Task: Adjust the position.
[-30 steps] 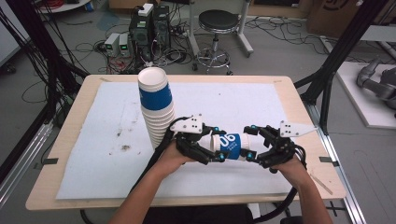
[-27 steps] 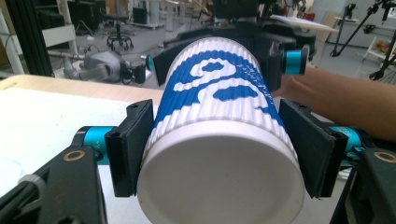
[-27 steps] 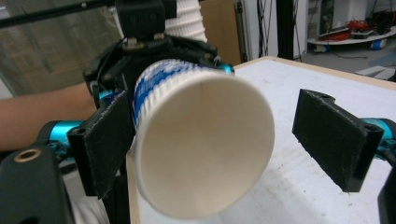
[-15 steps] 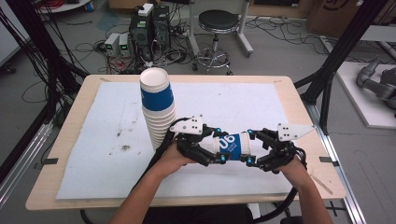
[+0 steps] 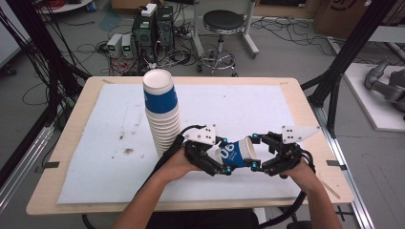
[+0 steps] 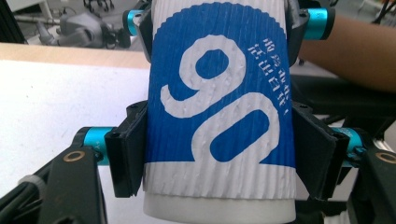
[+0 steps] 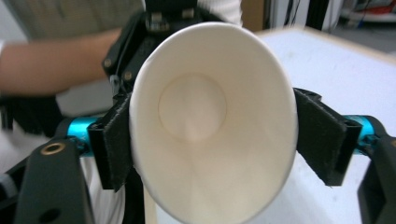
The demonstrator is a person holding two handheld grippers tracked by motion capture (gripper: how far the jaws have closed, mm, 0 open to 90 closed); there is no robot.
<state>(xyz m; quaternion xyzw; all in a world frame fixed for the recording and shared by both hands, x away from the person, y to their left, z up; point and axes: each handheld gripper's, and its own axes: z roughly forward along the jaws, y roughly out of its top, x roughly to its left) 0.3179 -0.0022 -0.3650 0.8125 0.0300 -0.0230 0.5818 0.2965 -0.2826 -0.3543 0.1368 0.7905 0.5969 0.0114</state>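
While one cup (image 5: 235, 151) is gripped, one stack (image 5: 161, 112) stands.

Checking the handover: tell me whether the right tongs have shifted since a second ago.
Yes. The right tongs have edged left toward the tall stack of blue-and-white paper cups, and their jaws now grip the held cup's rim.

Left gripper (image 5: 217, 160): jaws clamped on cup (image 5: 234, 152), pads pressing both sides. Right gripper (image 5: 255, 151): jaws have just been reopening slightly, pads against cup rim, squeezing it oval. Both forearms enter from bottom, grippers facing each other.
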